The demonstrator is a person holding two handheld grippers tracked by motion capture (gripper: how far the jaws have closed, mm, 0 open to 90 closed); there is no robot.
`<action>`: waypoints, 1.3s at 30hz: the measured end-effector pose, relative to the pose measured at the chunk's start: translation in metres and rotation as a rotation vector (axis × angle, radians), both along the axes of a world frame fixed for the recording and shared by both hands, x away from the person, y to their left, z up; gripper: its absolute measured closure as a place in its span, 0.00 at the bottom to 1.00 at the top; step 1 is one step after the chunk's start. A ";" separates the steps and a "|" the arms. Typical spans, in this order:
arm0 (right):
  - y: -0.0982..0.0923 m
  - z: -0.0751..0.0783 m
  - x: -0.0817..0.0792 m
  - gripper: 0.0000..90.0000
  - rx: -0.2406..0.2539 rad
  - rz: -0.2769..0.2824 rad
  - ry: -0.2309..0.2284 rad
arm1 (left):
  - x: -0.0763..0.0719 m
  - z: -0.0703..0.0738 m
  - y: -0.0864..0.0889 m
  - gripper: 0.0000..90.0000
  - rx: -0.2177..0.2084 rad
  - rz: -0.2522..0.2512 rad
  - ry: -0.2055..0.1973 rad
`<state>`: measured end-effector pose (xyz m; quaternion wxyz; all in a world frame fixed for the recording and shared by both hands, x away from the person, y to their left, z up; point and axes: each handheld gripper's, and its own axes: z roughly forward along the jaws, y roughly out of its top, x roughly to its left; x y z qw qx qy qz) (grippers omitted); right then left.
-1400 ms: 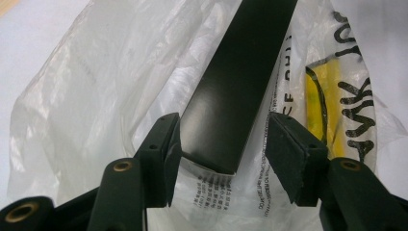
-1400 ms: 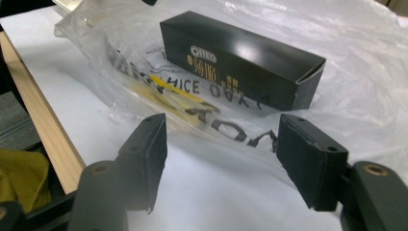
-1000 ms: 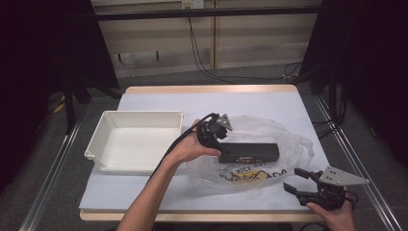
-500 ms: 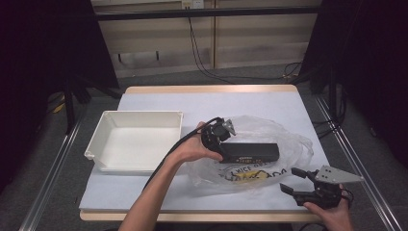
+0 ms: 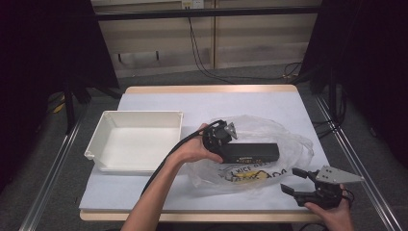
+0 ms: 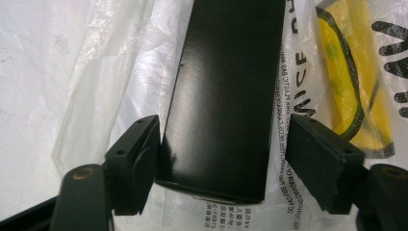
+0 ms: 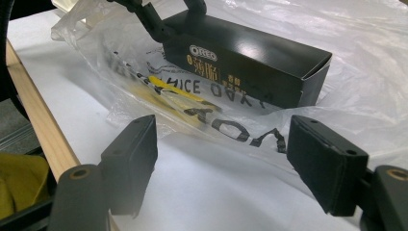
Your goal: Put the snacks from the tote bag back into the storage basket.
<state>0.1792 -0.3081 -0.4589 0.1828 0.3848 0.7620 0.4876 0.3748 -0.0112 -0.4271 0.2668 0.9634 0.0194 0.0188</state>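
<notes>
While my left gripper [image 6: 223,159] straddles the near end of the black box [image 6: 226,96], its jaws have just closed a little, one pad touching. That box lies on the plastic bag [image 5: 288,144] mid-desk. My right gripper [image 7: 221,161] hangs open, empty.

left gripper [image 5: 222,136]: black body, thick black cable trailing off at 7 o'clock, small grey plate on top | right gripper [image 5: 297,180]: black, grey three-cornered plate at 3 o'clock | jaws: matte black blocks, small screw holes, brass-coloured pivot pins | forearms: bare, no sleeves
</notes>
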 end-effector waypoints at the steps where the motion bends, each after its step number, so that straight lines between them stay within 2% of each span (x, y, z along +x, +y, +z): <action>1: 0.000 0.000 0.000 0.29 0.000 -0.001 0.001 | -0.001 -0.002 -0.001 0.35 -0.015 0.014 0.010; 2: 0.000 0.000 0.000 0.29 0.001 -0.001 0.002 | -0.001 -0.003 -0.001 0.35 -0.016 0.021 0.013; 3: 0.000 -0.001 0.001 0.29 0.000 -0.004 0.005 | 0.001 -0.003 -0.001 0.34 0.008 -0.005 0.010; 7: 0.001 -0.001 0.002 0.28 -0.004 -0.002 0.008 | 0.004 -0.010 -0.003 0.32 0.042 -0.003 0.019; 8: 0.001 -0.001 0.002 0.28 -0.004 -0.002 0.008 | 0.004 -0.012 -0.004 0.33 0.048 -0.012 0.028; 10: 0.001 -0.001 0.002 0.28 -0.003 -0.001 0.008 | 0.004 -0.015 -0.005 0.35 0.079 -0.026 0.019; 14: 0.000 -0.001 0.001 0.29 0.000 -0.002 0.013 | 0.002 -0.017 -0.006 0.42 0.107 -0.034 0.009; 20: 0.000 -0.002 0.002 0.28 -0.004 0.003 0.012 | 0.003 -0.016 -0.004 0.46 0.086 -0.060 0.013; 26: 0.000 -0.002 0.001 0.28 0.000 -0.003 0.011 | 0.001 -0.014 -0.003 0.48 0.068 -0.053 0.025; 27: 0.000 -0.002 0.001 0.27 0.001 -0.004 0.011 | 0.002 -0.012 -0.002 0.48 0.076 -0.060 0.031; 28: 0.000 -0.001 0.001 0.27 0.001 -0.002 0.013 | 0.002 -0.012 -0.002 0.48 0.068 -0.049 0.035; 35: -0.003 0.001 0.000 0.20 0.022 0.003 -0.008 | 0.001 -0.007 0.001 0.48 0.056 -0.040 0.044; 37: -0.005 0.001 -0.001 0.18 0.027 -0.003 -0.022 | 0.001 -0.006 0.002 0.48 0.040 -0.043 0.047; 38: -0.005 0.002 -0.001 0.17 0.032 -0.009 -0.029 | -0.001 -0.006 0.002 0.48 0.017 -0.018 0.056; 39: -0.006 0.003 -0.001 0.17 0.036 -0.015 -0.037 | 0.001 -0.004 0.003 0.48 0.033 -0.040 0.050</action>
